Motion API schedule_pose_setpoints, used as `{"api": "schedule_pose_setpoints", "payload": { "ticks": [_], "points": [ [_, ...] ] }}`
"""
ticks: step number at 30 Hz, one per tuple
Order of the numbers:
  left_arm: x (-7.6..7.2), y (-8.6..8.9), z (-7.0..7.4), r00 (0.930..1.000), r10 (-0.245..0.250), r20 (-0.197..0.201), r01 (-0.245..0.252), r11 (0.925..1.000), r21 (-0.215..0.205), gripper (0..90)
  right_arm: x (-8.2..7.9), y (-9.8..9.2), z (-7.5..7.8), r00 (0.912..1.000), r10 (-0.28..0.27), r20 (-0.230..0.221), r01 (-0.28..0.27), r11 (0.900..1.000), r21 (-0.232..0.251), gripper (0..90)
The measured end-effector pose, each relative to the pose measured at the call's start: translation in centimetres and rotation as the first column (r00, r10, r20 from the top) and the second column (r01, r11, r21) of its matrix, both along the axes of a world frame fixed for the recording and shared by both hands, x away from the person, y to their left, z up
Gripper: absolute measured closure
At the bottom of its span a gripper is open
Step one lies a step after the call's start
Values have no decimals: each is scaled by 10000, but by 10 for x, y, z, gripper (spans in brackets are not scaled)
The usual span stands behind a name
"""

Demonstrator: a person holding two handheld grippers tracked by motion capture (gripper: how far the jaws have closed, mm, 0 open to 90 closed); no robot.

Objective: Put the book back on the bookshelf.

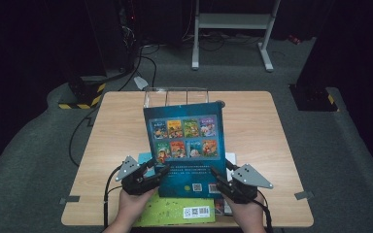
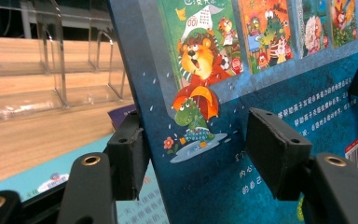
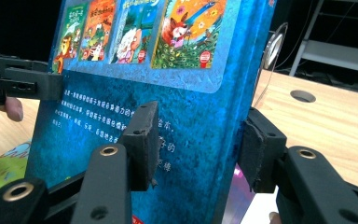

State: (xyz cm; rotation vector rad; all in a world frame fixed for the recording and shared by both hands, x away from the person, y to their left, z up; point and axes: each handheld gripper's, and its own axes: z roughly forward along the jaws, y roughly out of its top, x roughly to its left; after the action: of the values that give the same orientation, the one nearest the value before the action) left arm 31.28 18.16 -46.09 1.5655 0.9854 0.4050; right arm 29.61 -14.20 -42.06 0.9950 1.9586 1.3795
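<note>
both grippers, left gripper [image 1: 161,170] and right gripper [image 1: 218,175], have their jaws clamped on the blue book [image 1: 187,145], tilted above the wooden worktop [image 1: 116,131]; a clear rack [image 1: 175,94] stands behind the book, grey carpet [image 1: 24,160] around.

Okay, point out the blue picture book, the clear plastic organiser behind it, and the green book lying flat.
Blue picture book [image 1: 187,145]: high view, back cover.
Clear plastic organiser [image 1: 158,94]: high view, left rim.
Green book lying flat [image 1: 167,211]: high view, bare cover beside the barcode.
</note>
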Motion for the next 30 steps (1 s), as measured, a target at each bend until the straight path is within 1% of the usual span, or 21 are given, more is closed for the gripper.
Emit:
{"api": "schedule_pose_setpoints", "payload": {
  "ticks": [1, 2, 3, 5, 6, 7, 9, 12, 13, 16, 18, 19, 24, 27, 30],
  "points": [
    [1, 0, 0, 10000, 34, 21, -34, 10000, -56, 419, 1, 0, 1, 10000, 4, -29, -4, 10000, -7, 530],
    [2, 2, 0, 9999, 56, 106, -56, 10000, 15, 423, 4, 1, 2, 10000, 7, 13, -7, 10000, -42, 531],
    [3, 2, 1, 9999, 88, 134, -88, 10000, -2, 425, 5, 2, 2, 10000, -17, -14, 16, 10000, -42, 533],
    [5, 3, 3, 9997, 119, 233, -121, 9999, 67, 430, 6, 4, 3, 9999, -80, 94, 80, 10000, -31, 539],
    [5, 4, 3, 9995, 136, 272, -136, 9999, -7, 435, 6, 5, 4, 9998, -101, 150, 101, 9999, -26, 544],
    [5, 5, 3, 9992, 172, 360, -172, 9999, -10, 440, 6, 6, 4, 9997, -92, 246, 92, 10000, 15, 547],
    [3, 7, 3, 9985, 262, 482, -255, 9996, -142, 452, 6, 7, 4, 9992, -103, 393, 102, 9999, 18, 549],
    [1, 9, 5, 9976, 397, 562, -390, 9992, -126, 466, 6, 11, 5, 9988, -168, 465, 166, 9999, 44, 554],
    [0, 10, 6, 9970, 447, 636, -439, 9989, -139, 475, 6, 12, 6, 9983, -195, 550, 193, 9998, 52, 556],
    [-4, 11, 8, 9945, 528, 904, -530, 9986, 0, 485, 5, 15, 8, 9970, -223, 744, 225, 9997, -17, 560],
    [-4, 11, 8, 9945, 547, 892, -541, 9985, -84, 484, 5, 15, 8, 9960, -211, 866, 219, 9997, -75, 561],
    [-4, 11, 9, 9943, 551, 907, -550, 9985, -37, 484, 5, 15, 8, 9961, -206, 862, 214, 9997, -80, 561],
    [-2, 10, 9, 9934, 623, 966, -619, 9981, -75, 485, 8, 13, 7, 9962, -167, 859, 154, 9998, 154, 561],
    [-1, 8, 10, 9910, 674, 1155, -680, 9977, 7, 486, 9, 13, 8, 9950, -170, 983, 152, 9997, 194, 560],
    [0, 8, 10, 9899, 699, 1232, -710, 9975, 47, 486, 12, 12, 7, 9943, -184, 1051, 164, 9997, 193, 558]
  ]
}}
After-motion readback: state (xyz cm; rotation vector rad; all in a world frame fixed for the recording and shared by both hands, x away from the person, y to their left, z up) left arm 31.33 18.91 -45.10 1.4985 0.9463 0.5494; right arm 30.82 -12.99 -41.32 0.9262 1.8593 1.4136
